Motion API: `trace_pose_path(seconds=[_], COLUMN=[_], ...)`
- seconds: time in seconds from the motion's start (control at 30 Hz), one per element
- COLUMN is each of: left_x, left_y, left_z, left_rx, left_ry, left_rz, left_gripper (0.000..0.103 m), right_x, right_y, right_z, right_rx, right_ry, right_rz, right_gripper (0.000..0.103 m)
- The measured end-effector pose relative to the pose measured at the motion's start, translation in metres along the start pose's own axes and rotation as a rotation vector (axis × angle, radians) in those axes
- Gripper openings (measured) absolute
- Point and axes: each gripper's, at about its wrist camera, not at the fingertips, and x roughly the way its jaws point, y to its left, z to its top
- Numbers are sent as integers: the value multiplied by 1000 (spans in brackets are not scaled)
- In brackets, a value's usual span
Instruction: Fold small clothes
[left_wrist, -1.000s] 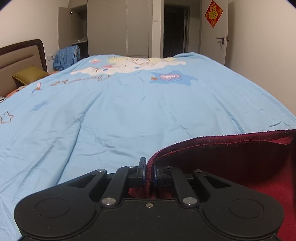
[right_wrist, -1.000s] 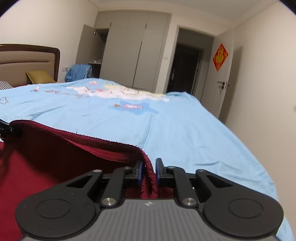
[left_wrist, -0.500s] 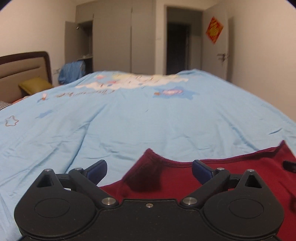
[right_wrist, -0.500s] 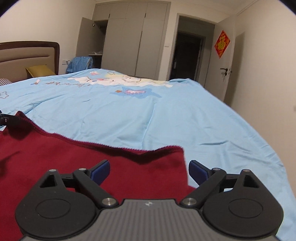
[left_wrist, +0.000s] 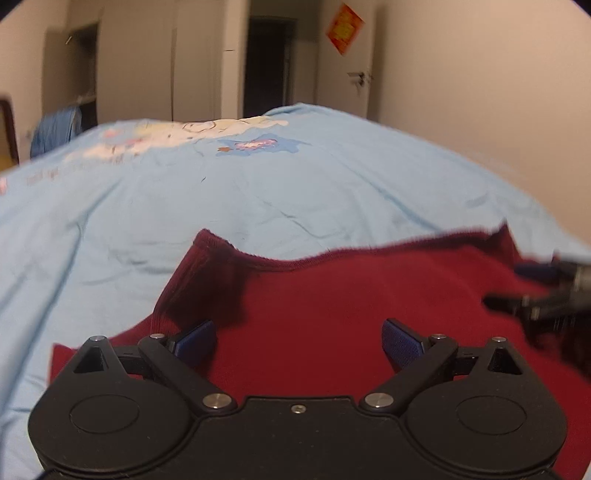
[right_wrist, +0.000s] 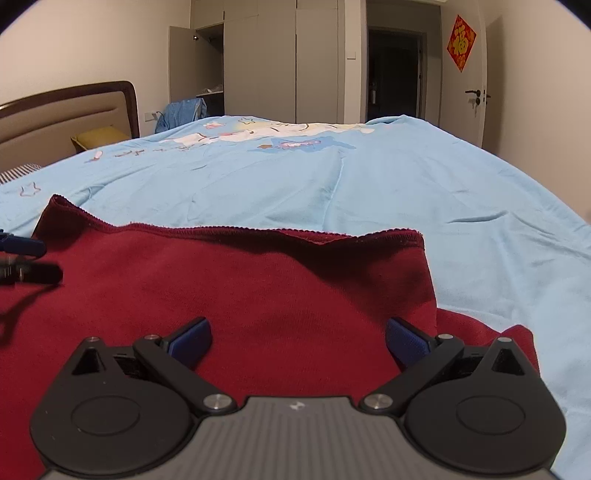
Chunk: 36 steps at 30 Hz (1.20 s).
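Note:
A dark red knitted garment lies on the light blue bedspread, its far hem slightly rumpled and its left corner standing up a little. My left gripper hovers just over the cloth's near part, open, nothing between its blue pads. Over the same cloth further right, my right gripper is also open and empty. Each gripper's fingertips show at the edge of the other's view: the right gripper at the right edge, the left gripper at the left edge.
The bedspread stretches far ahead with a cartoon print. A headboard and a yellow pillow are at the left. Wardrobes, a dark doorway and a door with a red ornament stand beyond the bed.
Both grippers were shut on the raised red hem a second ago. They opened, the cloth dropped flat on the bed, and both have since drawn back slightly over it.

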Motion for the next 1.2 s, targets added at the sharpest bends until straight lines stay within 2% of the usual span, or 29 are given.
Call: trace_pose_path(seconds=[0.23,0.37,0.43,0.5,0.63,0.73,0.87,0.97,1.07,1.2], left_x=[16,13,5,-9,-61,-100,-131,-143,-148,-144], left_y=[59,77,80,79,73,70,73,86,98,107], left_z=[-2,-5,-5,-3,-5,-17,-38,-58,-71,-75], left_rx=[-312,-376,-386,-368,-281,-270,-340,-446,-570,-694], left_ry=[-11,-15,-21,-43,-140,-171,-128,-85,-70,-54], left_rz=[-90,-160,-163,-140,-71,1,127,207,218,197], left_gripper=[97,96,96,97,101,102,102,102,94,69], right_x=[0,1,2,2,2,2,2,2,2,-1], right_y=[4,7,7,7,10,12,16,19,24,29], right_z=[-3,-2,-3,-3,-2,-4,-4,-6,-8,-11], right_rx=[-13,-20,-21,-21,-28,-35,-47,-59,-72,-91], right_ry=[-9,-11,-12,-13,-16,-18,-23,-27,-33,-40], right_rz=[-12,-17,-18,-18,-25,-34,-48,-63,-84,-128], right_gripper=[103,103,103,103,103,103,103,103,103,103])
